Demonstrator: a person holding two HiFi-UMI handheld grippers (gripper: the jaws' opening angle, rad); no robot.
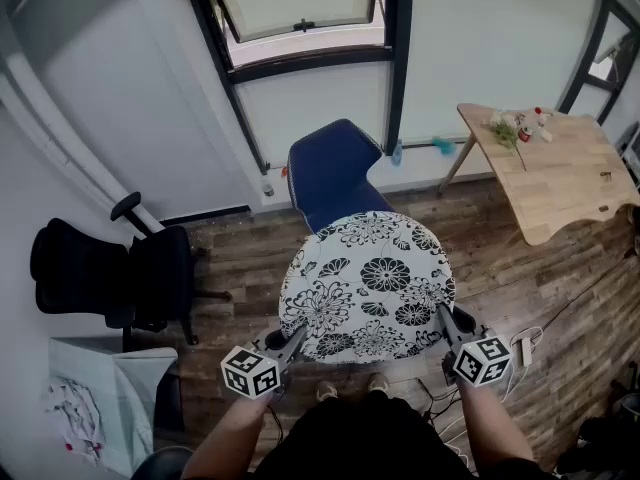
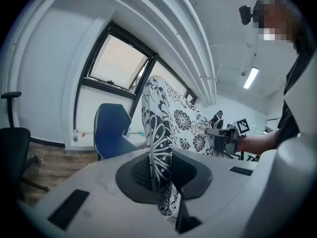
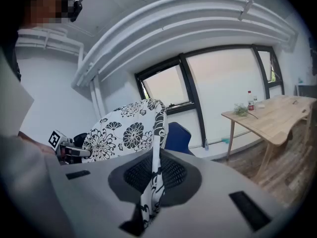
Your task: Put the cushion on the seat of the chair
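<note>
The round white cushion with black flower print (image 1: 365,286) is held up flat between the claws. The left gripper (image 1: 296,341) pinches its near-left rim and the right gripper (image 1: 444,319) its near-right rim, jaws almost closed on the fabric. Ahead of both stands the blue plastic chair (image 1: 332,173), and a light wooden table (image 1: 570,168) is well off to the right gripper's right

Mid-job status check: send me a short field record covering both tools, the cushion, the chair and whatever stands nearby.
left tool: shut on the near-left edge of the cushion
right tool: shut on the cushion's near-right edge
cushion: round, black-and-white floral, held up between the two tools
blue chair: by the window wall, just beyond the cushion; the head view hides most of its seat behind the cushion
placement: apparently not yet on the seat
nearby: black office chair at left, wooden table at right
</note>
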